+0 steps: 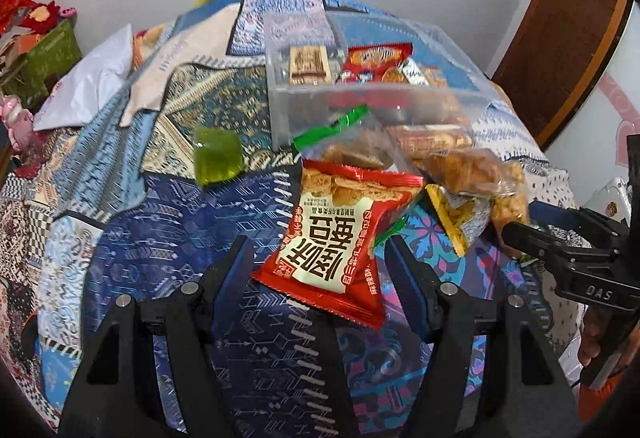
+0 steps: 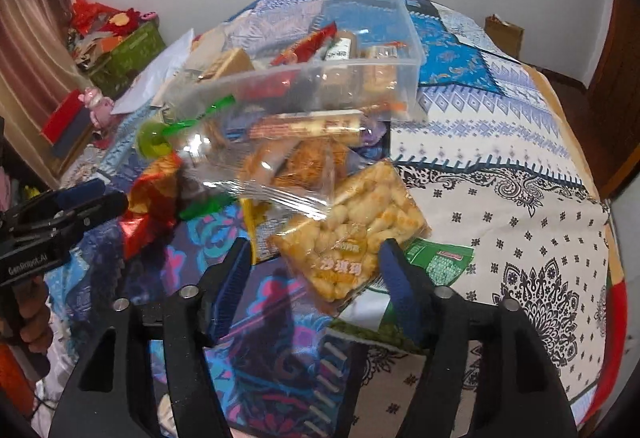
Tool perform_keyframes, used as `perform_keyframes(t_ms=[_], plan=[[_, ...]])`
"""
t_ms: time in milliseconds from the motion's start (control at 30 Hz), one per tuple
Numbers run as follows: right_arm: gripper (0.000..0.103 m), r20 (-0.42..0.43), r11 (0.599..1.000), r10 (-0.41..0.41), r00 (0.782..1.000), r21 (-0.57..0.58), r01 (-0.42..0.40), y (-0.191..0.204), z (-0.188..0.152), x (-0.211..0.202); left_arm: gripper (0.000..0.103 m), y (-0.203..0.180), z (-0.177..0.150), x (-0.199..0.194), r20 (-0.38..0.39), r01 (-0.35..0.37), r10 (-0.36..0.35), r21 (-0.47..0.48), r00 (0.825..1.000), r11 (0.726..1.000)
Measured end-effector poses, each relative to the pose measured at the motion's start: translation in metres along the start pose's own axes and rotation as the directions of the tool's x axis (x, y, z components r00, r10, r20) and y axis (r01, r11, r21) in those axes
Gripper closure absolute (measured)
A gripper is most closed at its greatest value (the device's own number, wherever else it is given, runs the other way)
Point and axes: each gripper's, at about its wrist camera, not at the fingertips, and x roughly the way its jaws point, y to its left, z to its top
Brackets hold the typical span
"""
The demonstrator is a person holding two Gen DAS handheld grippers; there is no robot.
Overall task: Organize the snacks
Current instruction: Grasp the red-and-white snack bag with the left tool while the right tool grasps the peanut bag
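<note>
Left tongs (image 1: 320,262) stand released around the red snack packet (image 1: 340,234) on the patterned bed (image 1: 160,258); only this view shows its printed face. Right tongs (image 2: 314,264) stand released around the yellow puffed-snack packet (image 2: 352,238), and only there is the green packet (image 2: 440,262) beneath it clear. Beyond lies the clear box (image 2: 320,78) of snacks.

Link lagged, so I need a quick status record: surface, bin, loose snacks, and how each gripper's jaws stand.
surface: patchwork cloth
bin: clear plastic bin, several snacks inside
loose snacks: red packet, clear pack of golden puffs, green jelly cup
left gripper: jaws open either side of the red packet
right gripper: jaws open at the puffs pack
</note>
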Motion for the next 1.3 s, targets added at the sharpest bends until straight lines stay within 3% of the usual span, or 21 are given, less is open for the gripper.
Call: perform_keyframes(t_ms=[367, 600, 833, 1300], plan=[[0.029, -0.001, 0.997, -0.059, 0.998, -0.047, 0.059, 0.0, 0.001, 0.019, 0.036, -0.003, 0.004, 0.039, -0.066, 0.021, -0.023, -0.027, 0.998, 0.999], [0.032, 0.003, 1.0, -0.006, 1.0, -0.002, 0.006, -0.008, 0.004, 0.026, 0.036, -0.003, 0.006, 0.048, -0.043, 0.018, -0.019, -0.026, 0.999, 1.0], [0.041, 0.017, 0.999, 0.031, 0.999, 0.041, -0.032, -0.014, 0.001, 0.017, 0.043, -0.007, -0.004, 0.041, -0.013, 0.017, -0.017, 0.005, 1.0, 1.0], [0.044, 0.104, 0.995, 0.042, 0.994, 0.089, -0.051, -0.016, 0.002, -0.021, 0.045, -0.008, -0.012, -0.005, 0.06, 0.011, -0.012, 0.011, 0.998, 1.0]])
